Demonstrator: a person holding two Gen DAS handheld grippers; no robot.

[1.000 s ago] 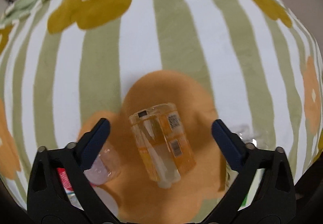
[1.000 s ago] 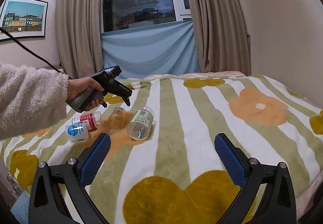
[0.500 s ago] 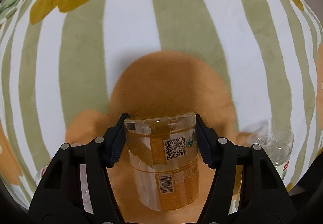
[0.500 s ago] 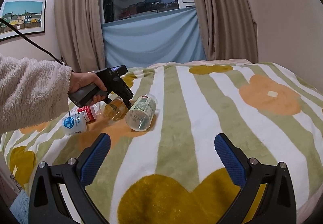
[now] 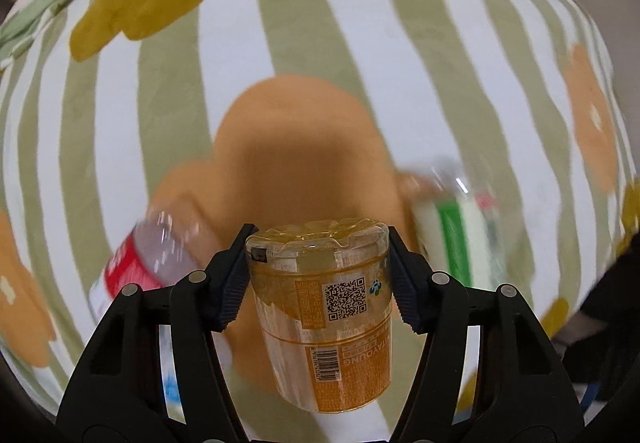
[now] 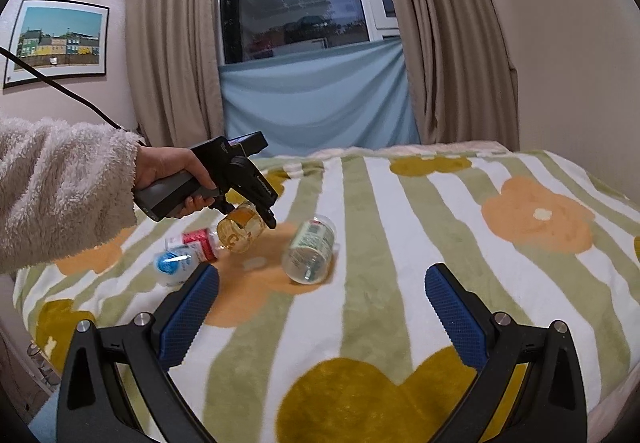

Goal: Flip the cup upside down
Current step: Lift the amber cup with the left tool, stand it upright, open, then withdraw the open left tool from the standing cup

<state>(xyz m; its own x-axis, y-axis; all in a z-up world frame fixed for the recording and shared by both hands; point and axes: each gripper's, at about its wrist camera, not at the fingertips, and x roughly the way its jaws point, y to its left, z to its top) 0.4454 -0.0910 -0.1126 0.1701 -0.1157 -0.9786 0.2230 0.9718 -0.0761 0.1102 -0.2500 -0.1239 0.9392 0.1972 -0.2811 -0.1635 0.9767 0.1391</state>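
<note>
Tongs, left point(image 5: 318, 267): clamped across the closed base end of the orange cup point(image 5: 324, 319), which is held clear above the bed point(image 5: 360, 43), mouth toward the camera, probably so it can be turned over. Tongs, right point(image 6: 322, 307): held apart, nothing between them. Cups counted: one held; three lying on the bed, seemingly: green-labelled point(image 6: 310, 253), red-labelled point(image 6: 198, 242), blue-labelled point(image 6: 174, 267).
</note>
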